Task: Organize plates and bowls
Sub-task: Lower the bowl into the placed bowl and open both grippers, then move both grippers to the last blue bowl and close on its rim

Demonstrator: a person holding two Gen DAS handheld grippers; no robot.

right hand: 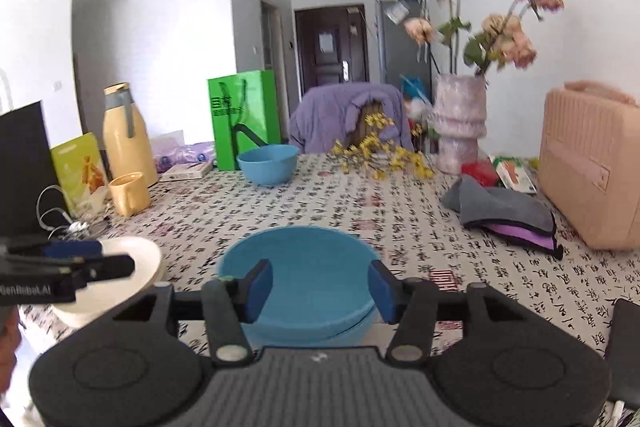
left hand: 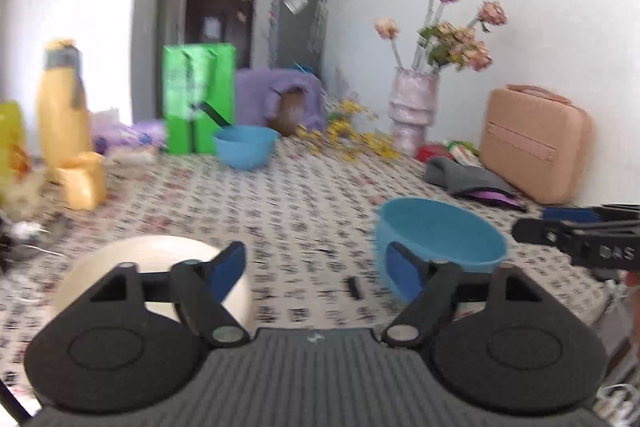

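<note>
In the left wrist view my left gripper (left hand: 316,271) stands open with nothing between its blue pads. A cream bowl-shaped stack (left hand: 160,259) sits just behind its left finger, and a blue bowl (left hand: 440,239) behind its right finger. In the right wrist view my right gripper (right hand: 320,289) is open, its pads apart over the near part of that blue bowl (right hand: 304,267), which seems nested in a second one. The pads do not press on it. The cream dishes (right hand: 132,259) lie at the left, with the left gripper (right hand: 96,259) in front of them. Another blue bowl (right hand: 267,163) stands far back.
A patterned cloth (right hand: 400,219) covers the table. A yellow flask (right hand: 128,135), yellow cup (right hand: 128,193) and green bag (right hand: 244,115) stand at the back left. At the right are a vase of flowers (right hand: 460,123), folded grey cloth (right hand: 508,207) and a pink case (right hand: 592,167).
</note>
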